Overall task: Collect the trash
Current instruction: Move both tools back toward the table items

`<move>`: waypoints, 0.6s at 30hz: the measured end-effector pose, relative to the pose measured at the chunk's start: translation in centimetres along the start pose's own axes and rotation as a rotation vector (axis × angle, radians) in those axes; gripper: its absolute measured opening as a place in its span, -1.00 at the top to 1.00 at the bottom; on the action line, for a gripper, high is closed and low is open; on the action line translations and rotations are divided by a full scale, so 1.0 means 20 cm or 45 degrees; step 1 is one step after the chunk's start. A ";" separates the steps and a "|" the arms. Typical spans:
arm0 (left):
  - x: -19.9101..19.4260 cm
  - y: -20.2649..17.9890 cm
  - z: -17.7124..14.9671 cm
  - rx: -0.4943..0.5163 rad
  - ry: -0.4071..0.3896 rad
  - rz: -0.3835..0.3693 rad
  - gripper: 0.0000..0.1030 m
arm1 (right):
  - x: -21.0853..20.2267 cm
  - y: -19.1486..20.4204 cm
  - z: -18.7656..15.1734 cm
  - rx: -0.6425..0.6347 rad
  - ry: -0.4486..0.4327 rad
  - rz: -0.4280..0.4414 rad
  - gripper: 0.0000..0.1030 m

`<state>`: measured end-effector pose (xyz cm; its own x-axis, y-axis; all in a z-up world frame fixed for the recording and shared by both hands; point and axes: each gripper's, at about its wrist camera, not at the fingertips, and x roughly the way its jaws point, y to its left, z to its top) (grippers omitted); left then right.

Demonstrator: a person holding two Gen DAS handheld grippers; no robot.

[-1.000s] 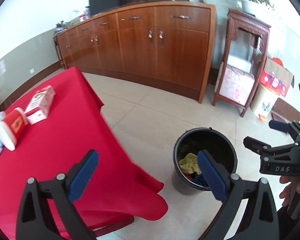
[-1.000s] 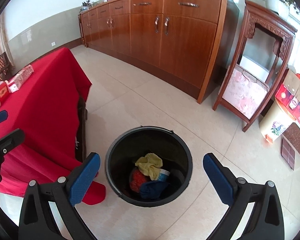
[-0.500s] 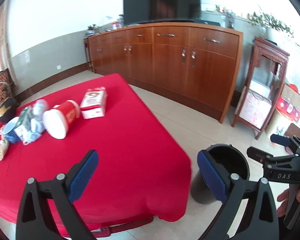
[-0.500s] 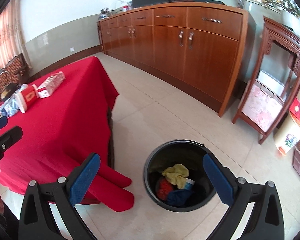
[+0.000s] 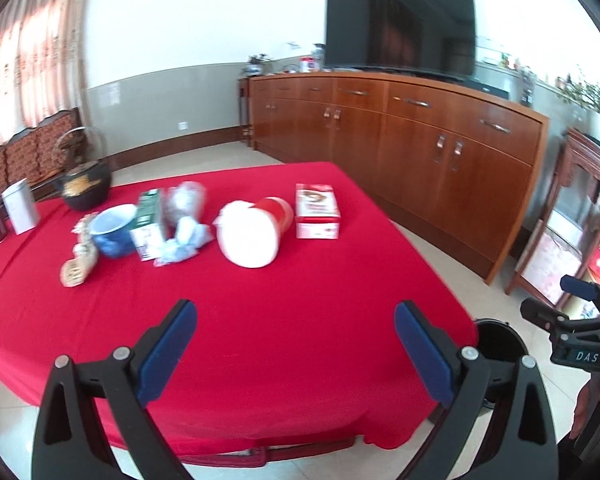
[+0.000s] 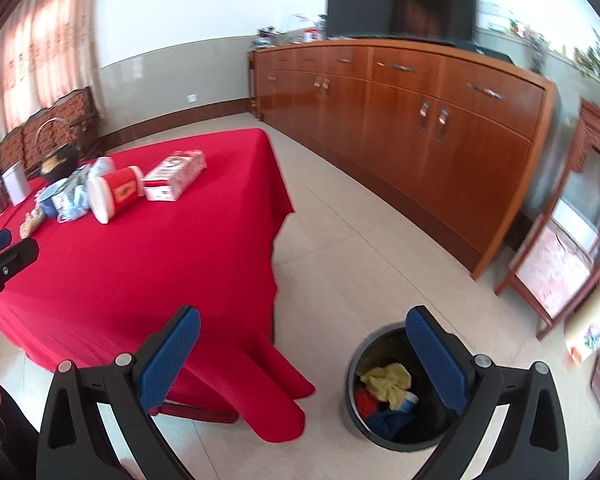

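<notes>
On the worktop [image 5: 260,320], the trash lies in a row left of the red-and-white box [image 5: 317,211]: a blue cup [image 5: 112,231], a green carton [image 5: 150,220], crumpled wrappers [image 5: 184,236], then a tipped red tub [image 5: 256,230], its long axis pointing back toward the box. All lie ahead of the left gripper [image 5: 296,356], released and empty, which is nearer. The right gripper [image 6: 304,360], also released, hangs by the bin [image 6: 354,364] off the worktop's right corner.
</notes>
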<state>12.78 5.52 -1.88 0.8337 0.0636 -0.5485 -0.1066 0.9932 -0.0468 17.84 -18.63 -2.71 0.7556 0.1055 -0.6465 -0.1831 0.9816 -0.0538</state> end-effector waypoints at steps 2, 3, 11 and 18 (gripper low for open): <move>-0.02 0.07 0.00 -0.025 -0.012 0.022 -0.93 | 0.01 0.07 0.03 -0.021 -0.011 0.030 -1.00; -0.03 0.11 0.00 -0.037 -0.017 0.039 -0.93 | 0.01 0.10 0.04 -0.027 -0.014 0.039 -1.00; -0.02 0.38 -0.01 -0.104 -0.009 0.131 -0.92 | 0.06 0.37 0.14 -0.098 -0.054 0.135 -1.00; 0.02 0.55 -0.03 -0.142 0.010 0.172 -0.86 | 0.12 0.64 0.24 -0.168 -0.081 0.219 -1.00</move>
<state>11.66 16.48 -3.18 0.8033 0.1946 -0.5629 -0.2774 0.9586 -0.0644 20.27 -5.03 -1.30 0.7435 0.2838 -0.6056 -0.3906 0.9193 -0.0488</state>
